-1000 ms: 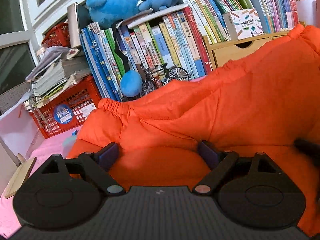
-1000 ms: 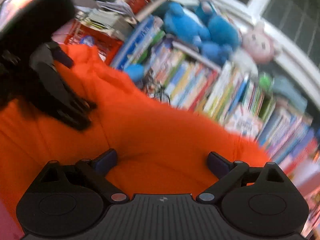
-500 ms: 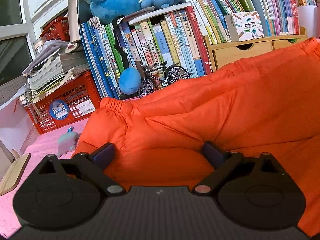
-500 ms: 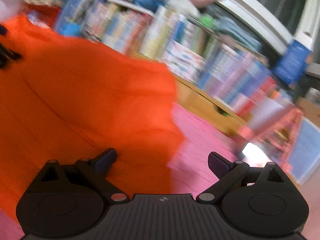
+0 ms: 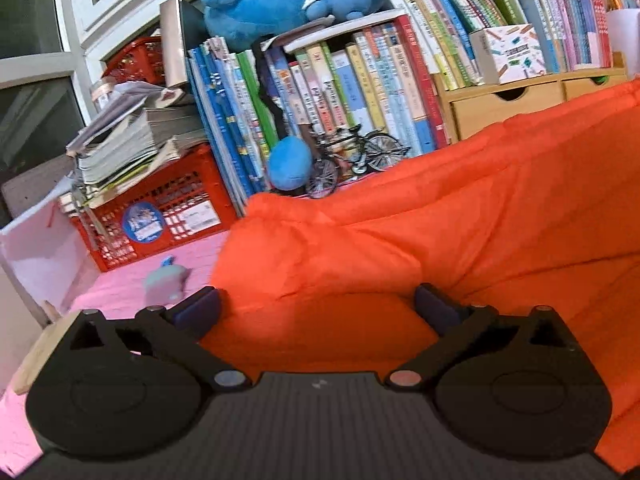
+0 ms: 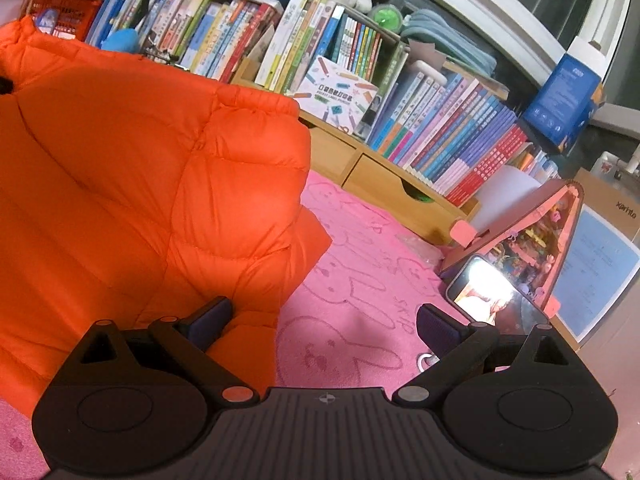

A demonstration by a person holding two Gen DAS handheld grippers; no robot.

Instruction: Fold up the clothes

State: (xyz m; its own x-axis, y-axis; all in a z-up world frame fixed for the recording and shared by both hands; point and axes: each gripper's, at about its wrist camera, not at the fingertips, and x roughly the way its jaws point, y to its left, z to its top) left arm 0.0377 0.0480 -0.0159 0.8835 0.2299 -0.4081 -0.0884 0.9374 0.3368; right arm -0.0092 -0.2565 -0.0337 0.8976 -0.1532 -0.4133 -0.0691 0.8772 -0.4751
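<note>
Work surface: pink cloth [image 6: 360,280] printed with rabbit outlines, backed by a long row of upright books [image 5: 360,92] and a wooden drawer unit [image 6: 384,184]. Window frames behind. Two blue plush toys [image 5: 256,8] sit atop the books; one red crate [image 5: 160,212] under stacked papers at far left; one model bicycle [image 5: 352,160] before the books.

Orange puffer jacket [image 6: 140,168] lies on the cloth, filling most of the left-wrist view; its right edge ends beside bare pink cloth in the right-wrist view. One lit phone [image 6: 492,300] leans against a pink house model [image 6: 540,232] at right.

Free room: open cloth between jacket edge and phone; also a strip at left with one small pale toy [image 5: 164,280].

Left gripper [image 5: 316,308]: spread wide, over the jacket, grasping nothing. Right gripper [image 6: 320,320]: spread wide, straddling the jacket's right edge, empty.
</note>
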